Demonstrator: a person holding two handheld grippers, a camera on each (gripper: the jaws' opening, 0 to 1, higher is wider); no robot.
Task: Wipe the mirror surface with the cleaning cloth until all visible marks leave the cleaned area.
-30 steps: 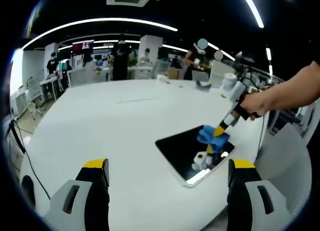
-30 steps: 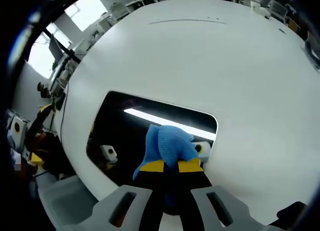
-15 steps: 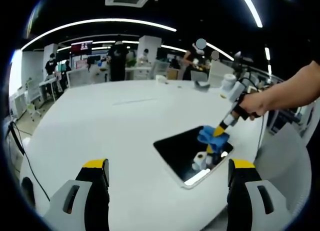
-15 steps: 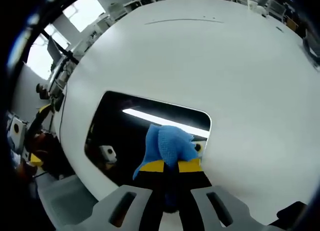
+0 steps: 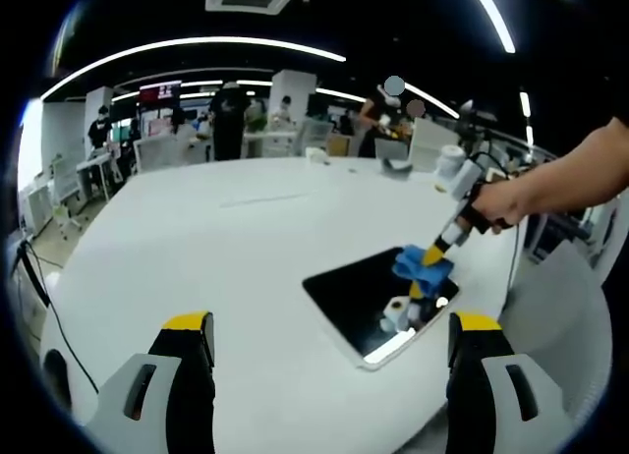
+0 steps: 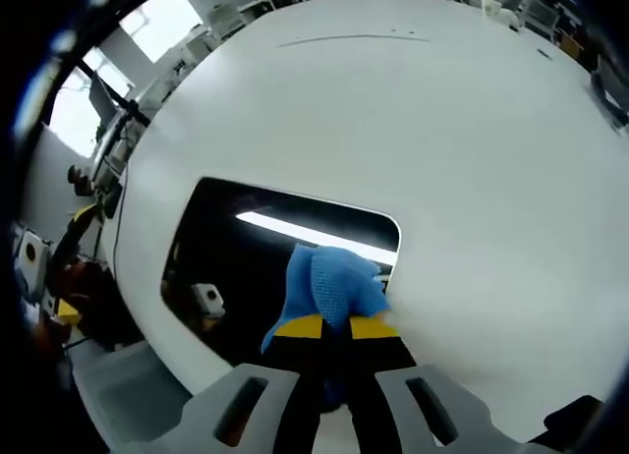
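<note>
Nearest, the left gripper (image 5: 329, 351) hangs over the white table (image 5: 197, 248) with jaws spread wide and nothing between them. Beyond it the mirror (image 5: 378, 302) lies flat near the table's edge. On its far corner the right gripper (image 6: 334, 326), held by a hand (image 5: 501, 203), has its jaws clamped tight on the blue cloth (image 6: 329, 287), pressing it to the glass. Farther off, people stand among desks.

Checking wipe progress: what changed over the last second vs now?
The right gripper, shut on the blue cloth, slid a little along the mirror toward its corner edge; in the left gripper view the cloth shifted only slightly. The left gripper stayed open and held off; the mirror stayed put on the white table.
</note>
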